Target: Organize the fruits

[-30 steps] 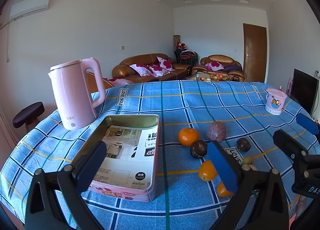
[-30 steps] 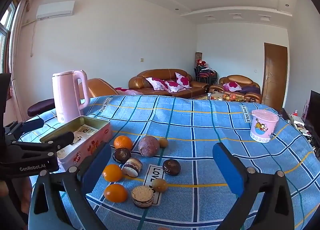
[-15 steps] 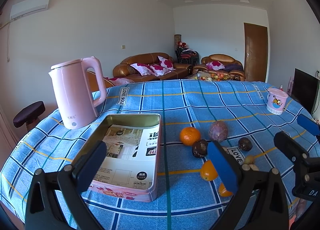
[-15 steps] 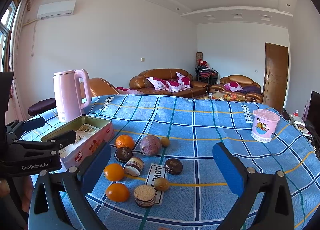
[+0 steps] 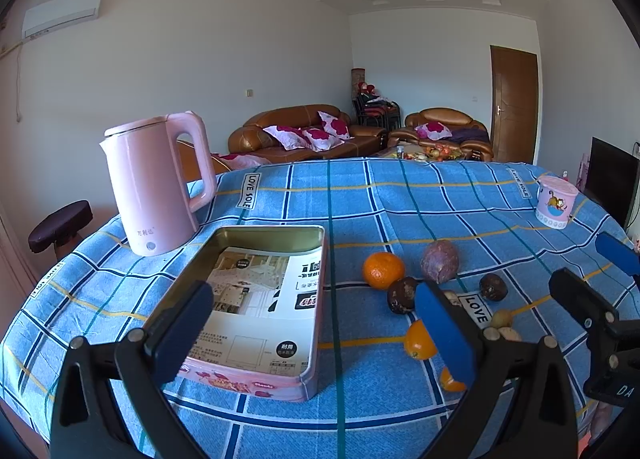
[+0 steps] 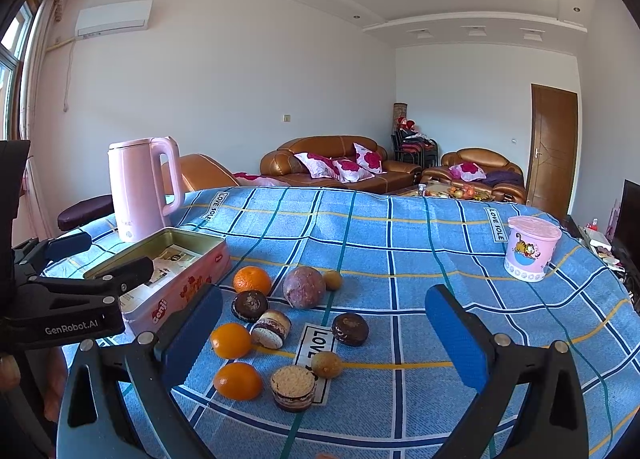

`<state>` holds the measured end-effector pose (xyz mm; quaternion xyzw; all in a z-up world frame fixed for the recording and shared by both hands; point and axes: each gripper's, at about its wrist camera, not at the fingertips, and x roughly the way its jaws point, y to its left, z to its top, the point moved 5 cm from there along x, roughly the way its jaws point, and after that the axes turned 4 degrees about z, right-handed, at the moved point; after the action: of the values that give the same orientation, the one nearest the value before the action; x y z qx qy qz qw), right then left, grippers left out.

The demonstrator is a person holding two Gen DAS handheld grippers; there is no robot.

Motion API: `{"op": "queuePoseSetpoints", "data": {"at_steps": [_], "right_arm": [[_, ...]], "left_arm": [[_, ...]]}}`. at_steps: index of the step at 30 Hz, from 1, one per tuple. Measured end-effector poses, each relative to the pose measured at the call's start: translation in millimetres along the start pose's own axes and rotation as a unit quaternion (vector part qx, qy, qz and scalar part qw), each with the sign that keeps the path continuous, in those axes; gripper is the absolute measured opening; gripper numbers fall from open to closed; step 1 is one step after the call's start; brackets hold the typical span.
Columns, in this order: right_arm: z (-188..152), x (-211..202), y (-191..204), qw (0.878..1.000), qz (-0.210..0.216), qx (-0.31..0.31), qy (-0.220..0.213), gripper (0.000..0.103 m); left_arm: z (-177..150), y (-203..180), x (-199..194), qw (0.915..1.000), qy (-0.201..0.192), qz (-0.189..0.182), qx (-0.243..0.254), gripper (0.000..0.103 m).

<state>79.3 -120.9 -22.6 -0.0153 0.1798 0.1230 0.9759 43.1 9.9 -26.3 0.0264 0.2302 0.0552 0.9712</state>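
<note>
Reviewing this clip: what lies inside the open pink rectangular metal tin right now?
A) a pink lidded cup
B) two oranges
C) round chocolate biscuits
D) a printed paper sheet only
D: the open pink rectangular metal tin holds only a printed paper sheet; the three oranges lie on the blue checked tablecloth beside it, and both grippers hover open.

Each hand-held gripper has a black plastic frame with silver screws and blue finger pads [image 6: 454,339]. The left hand-held gripper [image 6: 108,259], at frame left, bears white "GenRobot.AI" lettering.
</note>
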Motion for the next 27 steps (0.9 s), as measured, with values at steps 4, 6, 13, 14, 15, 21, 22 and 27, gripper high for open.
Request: {"op": "queuePoseSetpoints", "data": {"at_steps": [4, 6, 13, 14, 15, 21, 22, 27], "right_arm": [[-1.7, 0.4, 0.7, 1.000, 0.001, 0.001, 0.001, 0.102], [-2.5, 0.3, 0.9, 1.000, 0.002, 0.001, 0.002, 0.102], [-4.0, 0.0, 0.4, 1.000, 0.003, 0.001, 0.003, 0.102], [-3.9, 0.1, 0.5, 1.000, 0.003, 0.002, 0.004, 0.102], [-4.4, 0.3, 0.4, 1.000, 0.003, 0.002, 0.004, 0.102], [-4.9, 0.3, 0.7, 1.000, 0.003, 0.002, 0.004, 0.102], [-4.8, 0.4, 0.7, 1.000, 0.003, 0.001, 0.004, 0.102], [-6.0, 0.5, 0.3, 1.000, 0.002, 0.001, 0.005, 0.102]], "left_arm": [[-0.4, 0.2, 0.3, 1.0000, 0.000, 0.001, 0.000, 0.103], [-0.6, 1.0, 0.4, 1.0000, 0.001, 0.001, 0.000, 0.103], [-1.2, 0.6, 0.3, 1.0000, 0.001, 0.001, 0.000, 0.103], [-1.2, 0.7, 0.2, 1.0000, 0.000, 0.001, 0.000, 0.103], [-1.2, 0.9, 0.3, 1.0000, 0.000, 0.001, 0.000, 0.103], [-2.0, 0.9, 0.3, 1.0000, 0.001, 0.001, 0.000, 0.103], [-1.9, 0.9, 0.4, 1.0000, 0.001, 0.001, 0.000, 0.103], [-3.0, 1.1, 0.7, 1.0000, 0.002, 0.001, 0.000, 0.103]]}}
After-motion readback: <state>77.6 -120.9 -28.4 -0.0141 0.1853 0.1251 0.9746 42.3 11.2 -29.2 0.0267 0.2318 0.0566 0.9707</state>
